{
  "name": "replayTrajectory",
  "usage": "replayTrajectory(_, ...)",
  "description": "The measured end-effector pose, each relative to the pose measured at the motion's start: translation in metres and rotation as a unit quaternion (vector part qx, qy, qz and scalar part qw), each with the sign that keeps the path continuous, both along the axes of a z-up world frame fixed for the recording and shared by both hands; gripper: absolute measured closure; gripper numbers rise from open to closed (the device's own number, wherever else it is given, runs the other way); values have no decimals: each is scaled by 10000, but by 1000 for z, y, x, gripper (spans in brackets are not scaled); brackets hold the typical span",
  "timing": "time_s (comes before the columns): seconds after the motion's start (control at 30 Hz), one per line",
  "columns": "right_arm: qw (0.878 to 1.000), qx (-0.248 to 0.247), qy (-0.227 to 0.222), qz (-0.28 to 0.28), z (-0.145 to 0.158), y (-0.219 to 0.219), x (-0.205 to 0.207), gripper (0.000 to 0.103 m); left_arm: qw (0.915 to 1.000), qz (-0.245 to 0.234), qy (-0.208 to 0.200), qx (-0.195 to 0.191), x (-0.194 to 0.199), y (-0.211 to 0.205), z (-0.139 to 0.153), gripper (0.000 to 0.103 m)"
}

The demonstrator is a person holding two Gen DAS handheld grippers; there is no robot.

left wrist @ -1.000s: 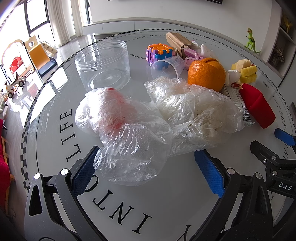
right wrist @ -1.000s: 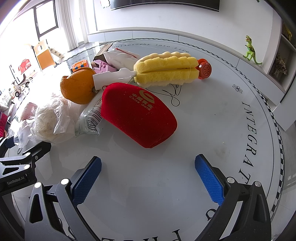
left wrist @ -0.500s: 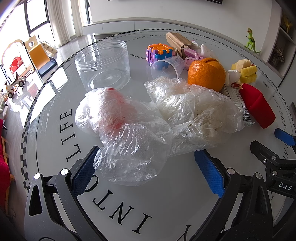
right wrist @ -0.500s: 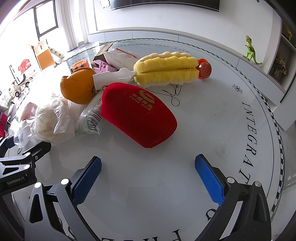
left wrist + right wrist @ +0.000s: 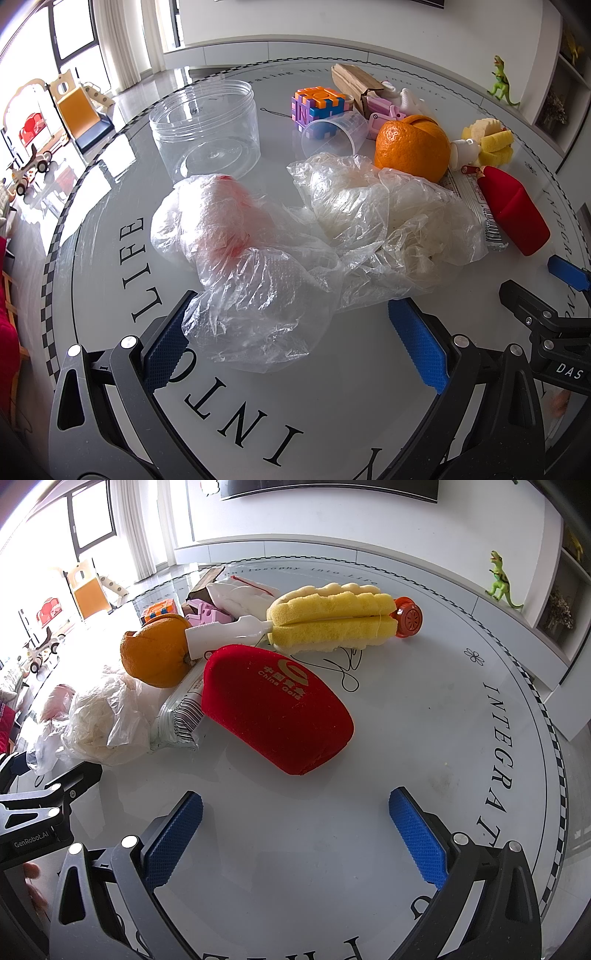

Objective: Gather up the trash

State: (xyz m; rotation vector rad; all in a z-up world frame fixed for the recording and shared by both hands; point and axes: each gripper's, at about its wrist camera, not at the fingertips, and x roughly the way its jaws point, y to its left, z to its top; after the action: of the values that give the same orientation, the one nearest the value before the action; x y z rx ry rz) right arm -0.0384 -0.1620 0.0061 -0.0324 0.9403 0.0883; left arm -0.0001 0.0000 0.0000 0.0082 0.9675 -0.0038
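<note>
Two crumpled clear plastic bags lie on the round white table. The nearer bag [image 5: 240, 273], with a red smear inside, reaches between the fingers of my open left gripper [image 5: 295, 332], its edge by the left pad. The second bag [image 5: 391, 221] lies to its right and shows in the right wrist view [image 5: 103, 716]. A silver wrapper [image 5: 181, 716] sticks out under the red pouch [image 5: 273, 705]. My right gripper [image 5: 295, 830] stands open over bare table, just short of the pouch.
A clear plastic jar [image 5: 207, 125] stands at the back left. An orange [image 5: 410, 147], a clear cup [image 5: 332, 133], a colourful cube [image 5: 314, 103], a cardboard piece [image 5: 354, 81] and a yellow sponge brush [image 5: 325, 616] crowd the far side. Bare table lies to the right [image 5: 461, 720].
</note>
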Motion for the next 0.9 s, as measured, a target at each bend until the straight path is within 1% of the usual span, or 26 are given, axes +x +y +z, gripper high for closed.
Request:
replayTrajectory(0.4, 10000, -13, 5, 4, 0, 0, 0, 2, 10000, -2, -6, -24, 0, 0, 0, 6)
replayTrajectory(0.5, 10000, 30, 21, 55, 0, -1, -1, 2, 9994, 15, -85, -339, -4, 8, 3, 6)
replayTrajectory(0.57, 9997, 67, 89, 226, 1, 2, -5, 3, 9983, 111, -121, -566, -12, 18, 8, 6)
replayTrajectory(0.63, 9994, 72, -8, 349, 7, 4, -13, 3, 9976, 159, -151, -661, -18, 28, 14, 6)
replayTrajectory(0.77, 9978, -95, -281, 589, 25, 13, -32, 4, 9982, 162, -203, -547, -33, 44, 19, 6)
replayTrajectory(0.83, 9967, -47, -339, 733, 35, 15, -35, 4, 9983, 146, -189, -536, -37, 52, 22, 6)
replayTrajectory(0.9, 9950, 25, -396, 913, 44, 23, -39, 6, 9986, 177, -185, -457, -42, 58, 25, 6)
